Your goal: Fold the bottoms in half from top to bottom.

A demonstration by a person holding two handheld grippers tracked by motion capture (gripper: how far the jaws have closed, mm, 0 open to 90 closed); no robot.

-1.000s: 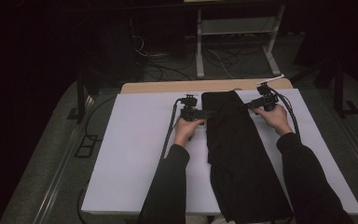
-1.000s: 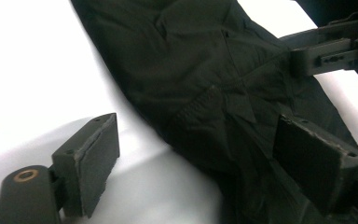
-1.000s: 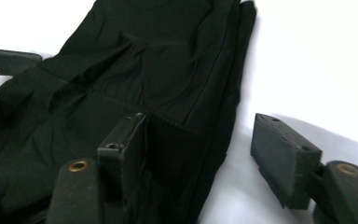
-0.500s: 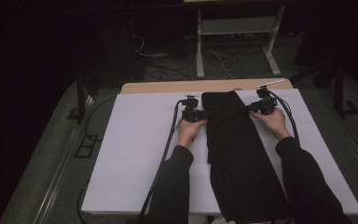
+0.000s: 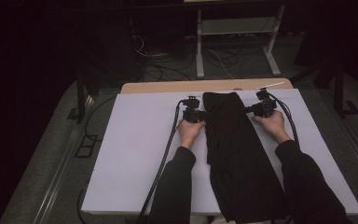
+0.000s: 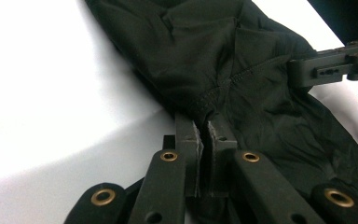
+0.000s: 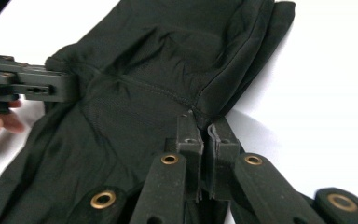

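A long black garment [image 5: 235, 149] lies folded lengthwise down the white table top [image 5: 140, 154], its far end near the table's back edge. My left gripper [image 5: 204, 114] sits at the garment's left edge near that far end. Its jaws have just been closing and now pinch the hem of the black garment [image 6: 223, 65] between the pads. My right gripper [image 5: 248, 110] meets the opposite edge at the same height. Its jaws have also just been closing and clamp a fold of the black garment [image 7: 144, 93]. Each gripper view shows the other gripper across the cloth.
A strip of bare wood [image 5: 205, 86] runs along the table's far edge. Behind it stand a metal frame [image 5: 235, 32] and loose cables on the dark floor. Cables trail from both grippers, the left one [image 5: 161, 163] down the white surface.
Both grippers have closed in on the garment's two side edges and taken hold of the cloth. The right hand has shifted slightly inward; the garment itself lies as before.
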